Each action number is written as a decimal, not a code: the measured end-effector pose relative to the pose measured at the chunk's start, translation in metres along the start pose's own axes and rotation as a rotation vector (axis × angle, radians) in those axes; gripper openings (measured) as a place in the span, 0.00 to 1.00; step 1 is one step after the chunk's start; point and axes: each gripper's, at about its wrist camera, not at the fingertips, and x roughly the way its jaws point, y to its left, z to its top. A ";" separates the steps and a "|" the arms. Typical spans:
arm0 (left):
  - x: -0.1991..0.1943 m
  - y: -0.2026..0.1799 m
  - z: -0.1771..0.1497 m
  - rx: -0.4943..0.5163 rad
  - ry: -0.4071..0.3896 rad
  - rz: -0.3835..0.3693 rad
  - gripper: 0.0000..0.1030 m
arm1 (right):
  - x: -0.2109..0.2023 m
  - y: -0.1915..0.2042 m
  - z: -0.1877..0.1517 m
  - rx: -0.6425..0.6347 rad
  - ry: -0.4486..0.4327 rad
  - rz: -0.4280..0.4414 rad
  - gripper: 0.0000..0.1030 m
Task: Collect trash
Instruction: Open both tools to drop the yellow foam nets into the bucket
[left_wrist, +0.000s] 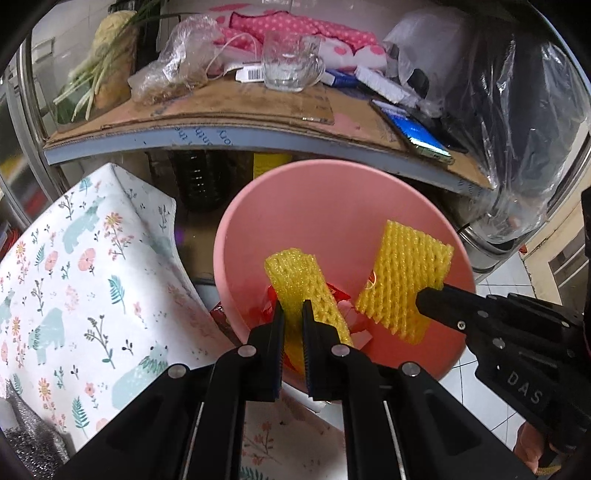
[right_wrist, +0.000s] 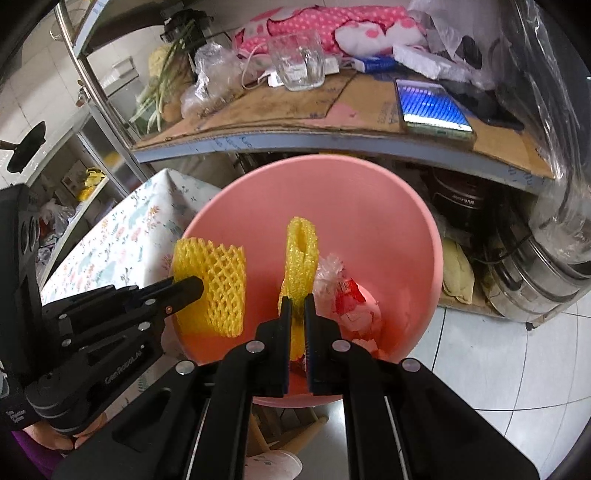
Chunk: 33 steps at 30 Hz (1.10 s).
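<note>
1. Both grippers over the pink plastic bin (left_wrist: 258, 206), each clamped on a yellow foam fruit net.
2. Left gripper (left_wrist: 293, 314) pinches the left foam net (left_wrist: 295, 280); right gripper (right_wrist: 298, 306) pinches the right foam net (right_wrist: 301, 258), jaws nearly closed, foam squashed thin.
3. Step, my read: drop both in the bin. Do it well: get nets fully inside the rim, then let go — foam's light and springy, may cling to pads or bounce out.
4. Bin: smooth, round, w/ red-white wrapper (right_wrist: 351, 295) and crinkly clear film at bottom.
5. Nets: soft open mesh, tube-shaped.
6. Floral cloth (left_wrist: 74, 277) just beside the bin.
</note>
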 end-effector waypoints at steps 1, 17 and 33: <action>0.001 0.000 0.000 0.000 0.003 0.003 0.08 | 0.000 0.000 0.000 0.001 -0.002 -0.009 0.06; 0.005 -0.007 -0.001 -0.002 0.008 0.001 0.33 | 0.004 -0.011 0.000 0.057 0.027 -0.023 0.28; -0.020 -0.010 -0.003 -0.001 -0.033 -0.003 0.46 | -0.011 0.000 -0.001 0.033 0.007 -0.012 0.30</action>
